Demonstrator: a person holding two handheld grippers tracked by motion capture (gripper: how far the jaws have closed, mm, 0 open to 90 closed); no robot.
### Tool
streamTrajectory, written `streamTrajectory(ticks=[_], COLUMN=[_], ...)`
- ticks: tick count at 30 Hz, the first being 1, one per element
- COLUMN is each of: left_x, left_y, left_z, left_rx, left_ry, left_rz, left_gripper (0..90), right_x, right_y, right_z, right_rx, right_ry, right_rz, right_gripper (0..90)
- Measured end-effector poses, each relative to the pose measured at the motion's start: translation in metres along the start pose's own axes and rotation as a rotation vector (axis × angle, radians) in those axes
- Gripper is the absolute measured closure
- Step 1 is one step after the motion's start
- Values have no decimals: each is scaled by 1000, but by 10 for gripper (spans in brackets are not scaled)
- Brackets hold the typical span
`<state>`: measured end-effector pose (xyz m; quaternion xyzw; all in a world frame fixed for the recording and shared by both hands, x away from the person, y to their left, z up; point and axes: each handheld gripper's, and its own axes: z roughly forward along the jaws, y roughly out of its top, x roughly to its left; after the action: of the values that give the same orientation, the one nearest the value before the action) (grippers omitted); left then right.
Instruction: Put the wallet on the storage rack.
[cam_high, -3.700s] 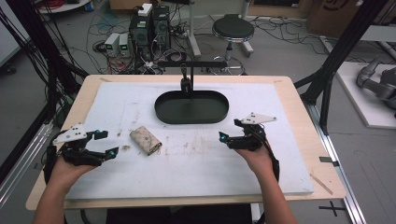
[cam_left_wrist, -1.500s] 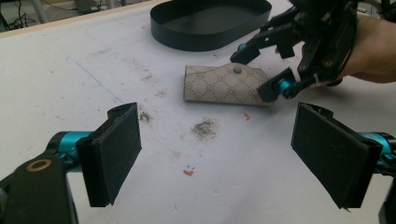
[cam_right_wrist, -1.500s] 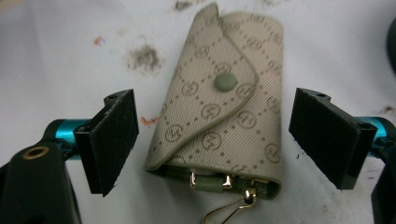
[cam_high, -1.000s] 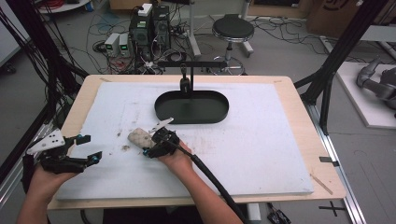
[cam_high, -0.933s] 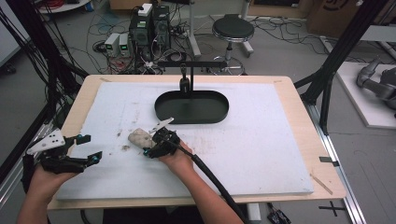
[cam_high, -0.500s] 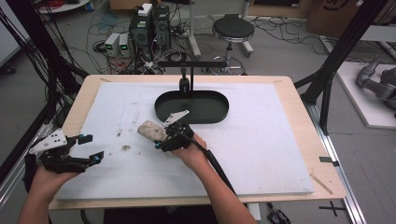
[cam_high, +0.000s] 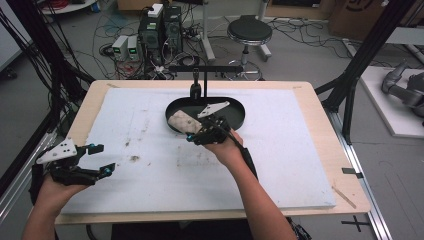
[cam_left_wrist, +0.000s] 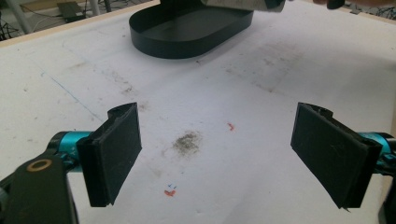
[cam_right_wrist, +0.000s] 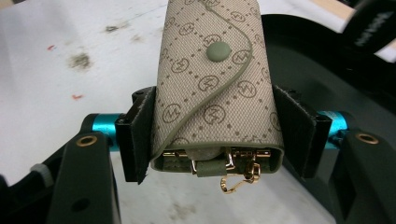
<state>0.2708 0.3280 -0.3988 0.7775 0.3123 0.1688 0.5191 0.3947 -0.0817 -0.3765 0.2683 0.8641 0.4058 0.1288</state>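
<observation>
The right gripper (cam_high: 196, 134) clamps a monogrammed key pouch (cam_right_wrist: 214, 81) above the black tray's (cam_high: 235, 113) near rim. The left gripper (cam_left_wrist: 217, 158), jaws wide and empty, hovers over the stained white surface (cam_high: 150, 165).

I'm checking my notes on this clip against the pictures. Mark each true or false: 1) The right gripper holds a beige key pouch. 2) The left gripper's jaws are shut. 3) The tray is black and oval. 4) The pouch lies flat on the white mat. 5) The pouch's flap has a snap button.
1) True: the right gripper clamps the key pouch.
2) False: the left gripper is open, holding nothing.
3) True: the tray is black and oval.
4) False: it is held over the tray's edge.
5) True.
</observation>
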Motion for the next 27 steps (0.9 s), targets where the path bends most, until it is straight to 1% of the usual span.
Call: streamTrajectory(ticks=[1, 3, 4, 6, 7, 11, 12, 14, 15, 16, 18, 22, 27], left_x=[0, 0, 0, 1, 1, 1, 1, 1, 1, 1, 1, 1, 1], left_y=[0, -1, -1, -1, -1, -1, -1, -1, -2, -2, -2, -2, -1], left_z=[0, 0, 0, 0, 0, 1, 1, 1, 2, 2, 2, 2, 2], left_rx=[3, 5, 5, 6, 7, 9, 13, 18, 19, 21, 22, 19, 21], left_ry=[2, 3, 3, 3, 5, 7, 8, 10, 7, 7, 7, 9, 10], left_rz=[-1, -1, -1, -2, -3, -4, -2, 1, 1, 2, 3, 0, 3], left_gripper=[160, 161, 160, 160, 160, 160, 160, 161, 162, 162, 162, 161, 162], right_x=[-4, -12, -15, -22, -25, -37, -39, -42, -47, -49, -53, -64, -76], right_y=[1, 2, 3, 4, 4, 6, 7, 7, 8, 9, 8, 6, 1], right_z=[-2, -7, -9, -12, -14, -16, -16, -16, -15, -15, -14, -6, 4], right_rx=[4, 4, 3, -3, -3, 7, 2, 7, 13, 12, 13, 18, 37], right_ry=[-7, -25, -31, -34, -36, -51, -57, -56, -70, -74, -74, -85, -99], right_rz=[5, -2, 4, 17, 16, 17, 10, 13, 5, 5, 10, -1, 17], right_gripper=[358, 359, 359, 359, 359, 358, 358, 358, 358, 358, 358, 358, 358])
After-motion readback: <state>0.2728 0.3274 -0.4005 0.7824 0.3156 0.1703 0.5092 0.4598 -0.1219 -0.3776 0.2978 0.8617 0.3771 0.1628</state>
